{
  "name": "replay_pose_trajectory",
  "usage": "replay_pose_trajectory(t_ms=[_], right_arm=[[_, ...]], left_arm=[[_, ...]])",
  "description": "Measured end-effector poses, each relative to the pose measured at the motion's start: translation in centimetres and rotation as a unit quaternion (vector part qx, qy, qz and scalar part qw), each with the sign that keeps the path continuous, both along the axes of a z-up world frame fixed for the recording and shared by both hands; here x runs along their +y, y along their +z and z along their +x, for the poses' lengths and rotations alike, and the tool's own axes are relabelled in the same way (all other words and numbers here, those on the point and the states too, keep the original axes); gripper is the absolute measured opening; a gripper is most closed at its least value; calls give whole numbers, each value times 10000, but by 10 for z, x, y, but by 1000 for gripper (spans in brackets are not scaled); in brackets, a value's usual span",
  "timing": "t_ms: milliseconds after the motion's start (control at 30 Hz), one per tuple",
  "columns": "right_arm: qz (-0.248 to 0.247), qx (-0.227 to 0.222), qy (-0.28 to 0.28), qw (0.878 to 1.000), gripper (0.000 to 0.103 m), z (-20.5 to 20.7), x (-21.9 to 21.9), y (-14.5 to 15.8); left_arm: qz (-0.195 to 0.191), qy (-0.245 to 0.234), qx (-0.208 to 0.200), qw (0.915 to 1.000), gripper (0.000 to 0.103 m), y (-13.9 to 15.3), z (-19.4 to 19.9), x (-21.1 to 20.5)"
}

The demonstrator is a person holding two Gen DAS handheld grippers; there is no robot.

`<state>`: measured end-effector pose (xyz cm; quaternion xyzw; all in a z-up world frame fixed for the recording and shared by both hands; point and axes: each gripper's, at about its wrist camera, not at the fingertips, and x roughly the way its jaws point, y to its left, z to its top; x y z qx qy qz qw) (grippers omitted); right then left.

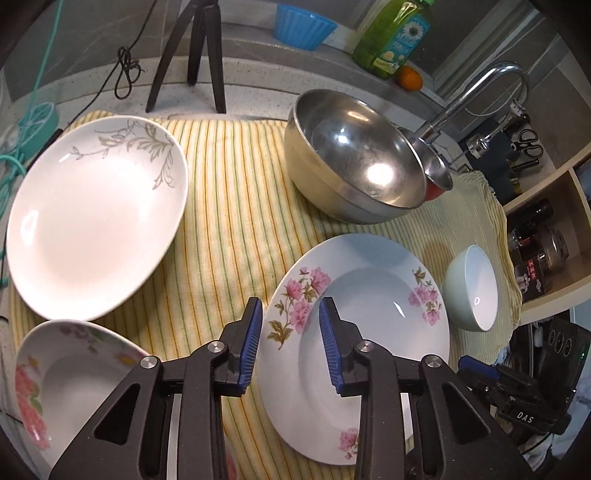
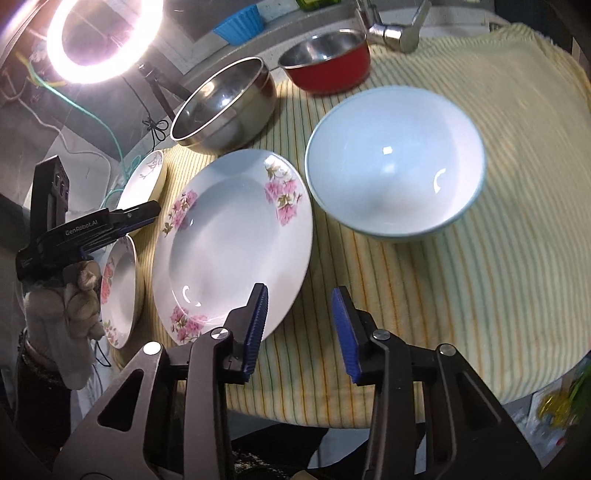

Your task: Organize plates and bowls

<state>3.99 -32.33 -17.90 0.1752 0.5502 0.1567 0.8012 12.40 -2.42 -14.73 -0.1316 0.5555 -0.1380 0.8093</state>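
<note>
A pink-flowered plate (image 1: 369, 317) (image 2: 236, 240) lies on the striped yellow towel (image 1: 229, 206) (image 2: 461, 277). My left gripper (image 1: 291, 341) is open and empty, its jaws over that plate's left rim. A white plate with a grey leaf pattern (image 1: 96, 218) (image 2: 144, 177) lies to the left, and a smaller flowered plate (image 1: 66, 384) (image 2: 118, 288) at the near left. A pale blue bowl (image 1: 474, 288) (image 2: 395, 162) stands right of the flowered plate. My right gripper (image 2: 300, 328) is open and empty above the towel, at the plate's near right edge.
A steel mixing bowl (image 1: 354, 158) (image 2: 225, 107) stands at the back with a red pot (image 2: 328, 62) behind it. A tap (image 1: 480, 99), green bottle (image 1: 395, 37), blue cup (image 1: 303, 26), tripod (image 1: 195, 55) and ring light (image 2: 103, 37) line the back. Shelves (image 1: 546, 236) are at right.
</note>
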Motion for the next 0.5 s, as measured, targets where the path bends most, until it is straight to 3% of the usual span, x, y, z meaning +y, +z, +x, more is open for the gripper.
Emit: replay_pose_trajectory(t_ms=[500], right_arm=[[392, 327, 4, 9987, 26, 14, 4, -26]], left_arm=[[34, -17, 199, 9998, 17, -15, 10, 3]])
